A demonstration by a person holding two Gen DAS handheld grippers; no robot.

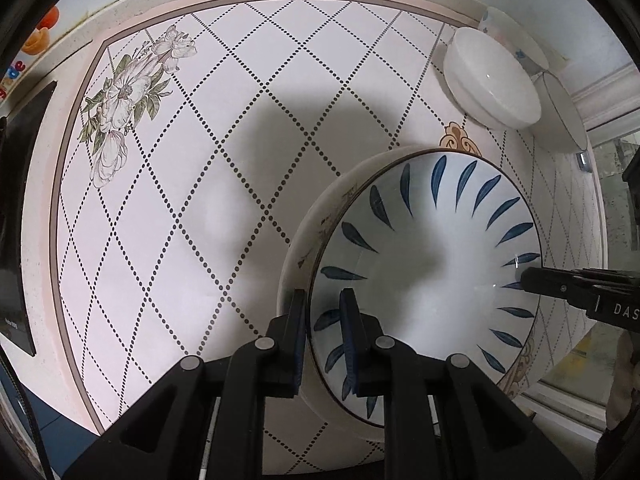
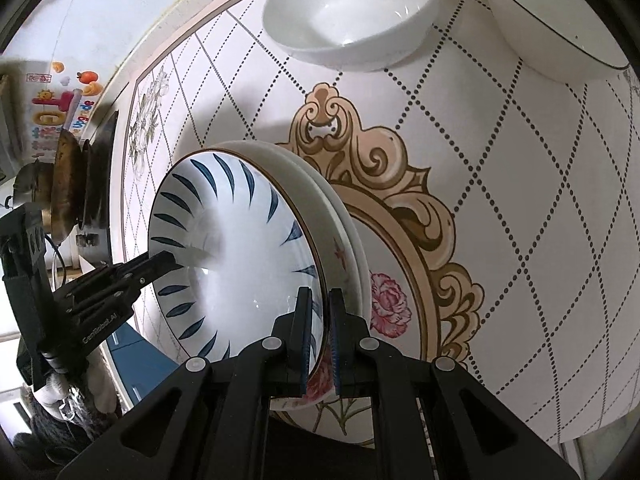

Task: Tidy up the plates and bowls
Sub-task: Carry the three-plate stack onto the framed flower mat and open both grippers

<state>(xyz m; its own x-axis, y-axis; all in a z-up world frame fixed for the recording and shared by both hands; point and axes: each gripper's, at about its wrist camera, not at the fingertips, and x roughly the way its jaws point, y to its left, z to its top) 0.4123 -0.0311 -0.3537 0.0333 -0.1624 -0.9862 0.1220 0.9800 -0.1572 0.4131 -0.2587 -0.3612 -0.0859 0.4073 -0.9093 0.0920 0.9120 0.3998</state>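
Blue-leafed plate (image 1: 428,276) gripped at opposite rims by left gripper (image 1: 324,344) and right gripper (image 2: 319,340), stacked on flowered plate (image 2: 352,264) above patterned table (image 1: 168,208); best lowered level, released together.

The blue-leaf bowl (image 1: 432,280) looks like glossy glazed ceramic, same for the plain white bowl (image 2: 352,12). The tablecloth (image 1: 200,220) is smooth printed vinyl-ish stuff; gripper fingers (image 1: 298,336) are matt black plastic.

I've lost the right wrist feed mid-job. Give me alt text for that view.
The right hand-held gripper pinches the near rim of a blue-leaf plate, with a second plate stacked under it. The left hand-held gripper grips the opposite rim. Behind, a white bowl and a dark-rimmed bowl sit on the patterned table.
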